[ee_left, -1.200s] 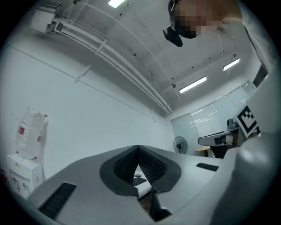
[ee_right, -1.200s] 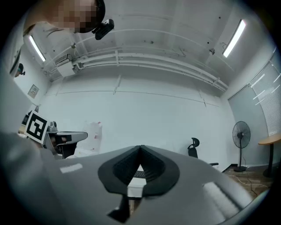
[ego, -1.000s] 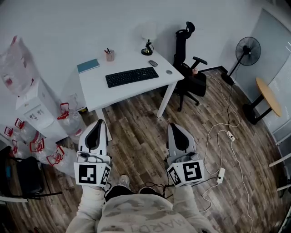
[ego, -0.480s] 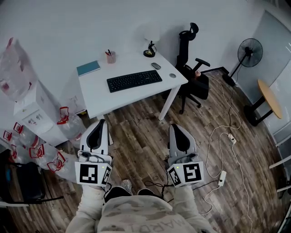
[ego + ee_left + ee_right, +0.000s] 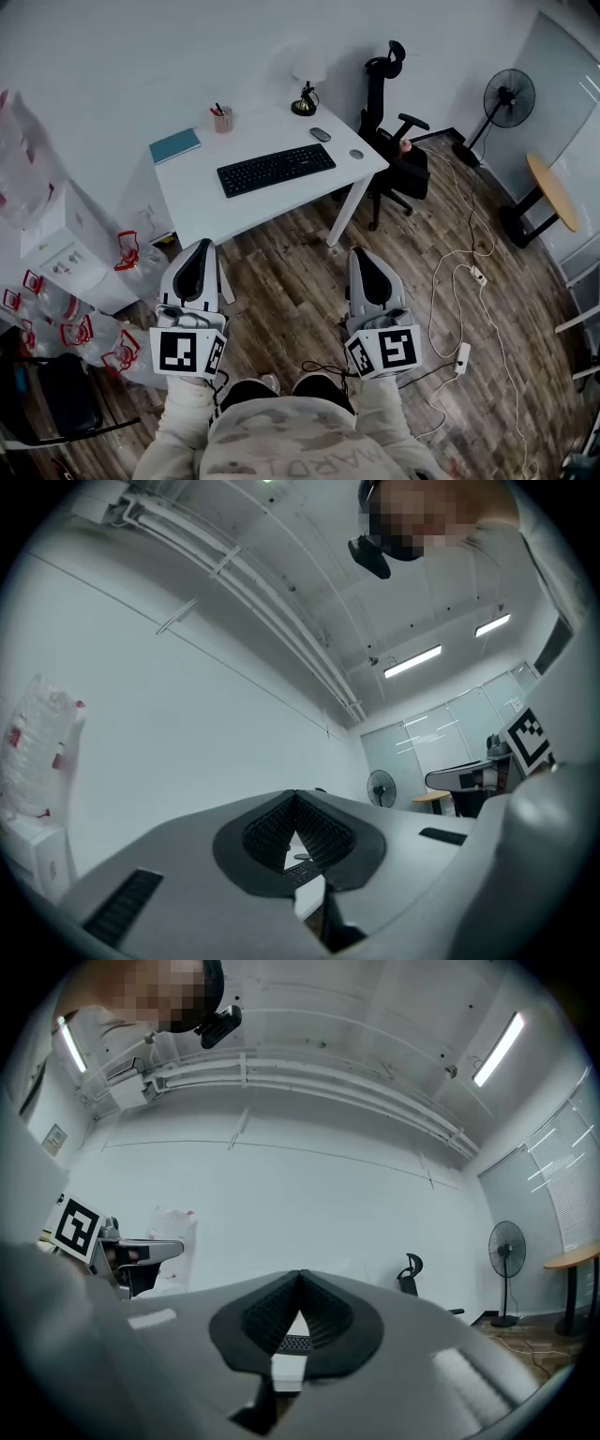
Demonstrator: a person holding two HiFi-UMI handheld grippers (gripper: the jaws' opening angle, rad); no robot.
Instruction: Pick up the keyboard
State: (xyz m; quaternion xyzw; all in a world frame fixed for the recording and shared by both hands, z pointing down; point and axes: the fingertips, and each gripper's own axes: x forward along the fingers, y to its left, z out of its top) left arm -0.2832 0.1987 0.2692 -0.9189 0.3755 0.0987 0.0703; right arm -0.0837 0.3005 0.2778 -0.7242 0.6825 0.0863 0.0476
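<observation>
A black keyboard lies flat across the middle of a white desk in the head view. My left gripper is held over the wooden floor just short of the desk's front left leg, shut and empty. Level with it, my right gripper hangs shut and empty below the desk's front right corner. A sliver of the keyboard shows through the closed jaws in the left gripper view, and the keyboard shows the same way in the right gripper view.
On the desk stand a teal notebook, a pen cup, a small lamp and a mouse. A black office chair sits right of the desk. Cables and a power strip lie on the floor; water bottles crowd the left.
Both grippers and the person have advanced toward the desk; the desk and keyboard now sit slightly lower and closer in the head view. Jaws stay shut.
</observation>
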